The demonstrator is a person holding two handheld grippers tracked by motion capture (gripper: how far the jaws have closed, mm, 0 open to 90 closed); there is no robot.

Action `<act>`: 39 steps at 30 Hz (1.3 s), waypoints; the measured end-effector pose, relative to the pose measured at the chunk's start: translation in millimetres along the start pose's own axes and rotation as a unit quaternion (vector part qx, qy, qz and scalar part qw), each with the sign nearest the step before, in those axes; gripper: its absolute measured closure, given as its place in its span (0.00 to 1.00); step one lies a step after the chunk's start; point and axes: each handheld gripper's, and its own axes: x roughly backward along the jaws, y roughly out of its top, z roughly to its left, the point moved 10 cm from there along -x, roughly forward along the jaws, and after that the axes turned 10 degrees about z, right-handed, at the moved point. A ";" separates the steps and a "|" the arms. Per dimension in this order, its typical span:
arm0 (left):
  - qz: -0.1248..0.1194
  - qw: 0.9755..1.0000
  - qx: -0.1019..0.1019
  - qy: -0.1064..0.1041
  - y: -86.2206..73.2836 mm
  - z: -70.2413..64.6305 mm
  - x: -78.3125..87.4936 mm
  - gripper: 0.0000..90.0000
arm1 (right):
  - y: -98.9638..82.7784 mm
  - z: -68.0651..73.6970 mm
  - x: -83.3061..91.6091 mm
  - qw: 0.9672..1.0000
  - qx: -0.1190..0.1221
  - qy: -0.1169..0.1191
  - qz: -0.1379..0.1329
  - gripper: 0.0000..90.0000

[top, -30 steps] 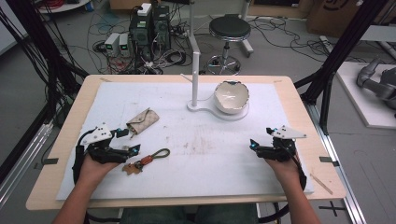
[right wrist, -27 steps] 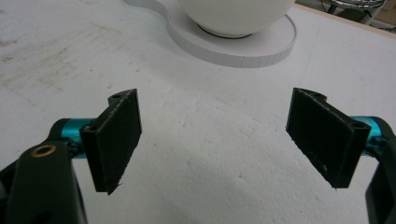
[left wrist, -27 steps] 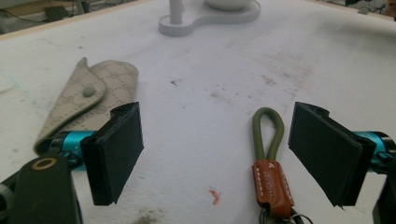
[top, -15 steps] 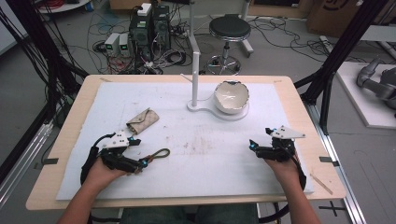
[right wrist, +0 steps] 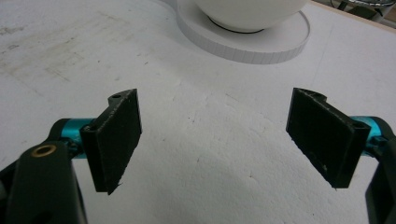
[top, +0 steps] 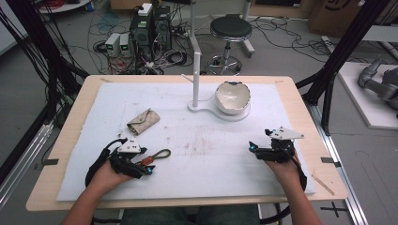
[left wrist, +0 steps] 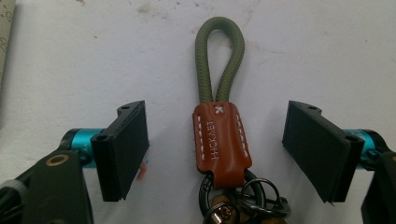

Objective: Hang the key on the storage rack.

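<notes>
One pouch [top: 143, 121] lies near keychain [left wrist: 219, 135].

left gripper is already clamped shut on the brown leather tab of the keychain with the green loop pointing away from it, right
Not quite. The left gripper is not clamped: in the left gripper view its jaws, which have just been closing, stand apart on either side of the brown leather tab, with white mat showing between each pad and the leather. The rest holds: the green loop of the keychain points away from the gripper.
</notes>
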 end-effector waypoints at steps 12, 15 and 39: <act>0.006 1.000 -0.007 0.002 -0.5 -4.4 4.3 0.53 | 0.0 0.5 -0.4 1.000 0.002 0.001 0.000 0.20; 0.002 1.000 -0.004 -0.002 -0.6 -3.7 4.3 0.55 | -0.3 0.8 -0.6 1.000 0.004 0.002 0.002 0.20; -0.006 1.000 0.012 -0.004 8.4 -3.9 8.6 0.77 | -0.6 4.1 -3.1 1.000 0.007 0.007 0.006 0.21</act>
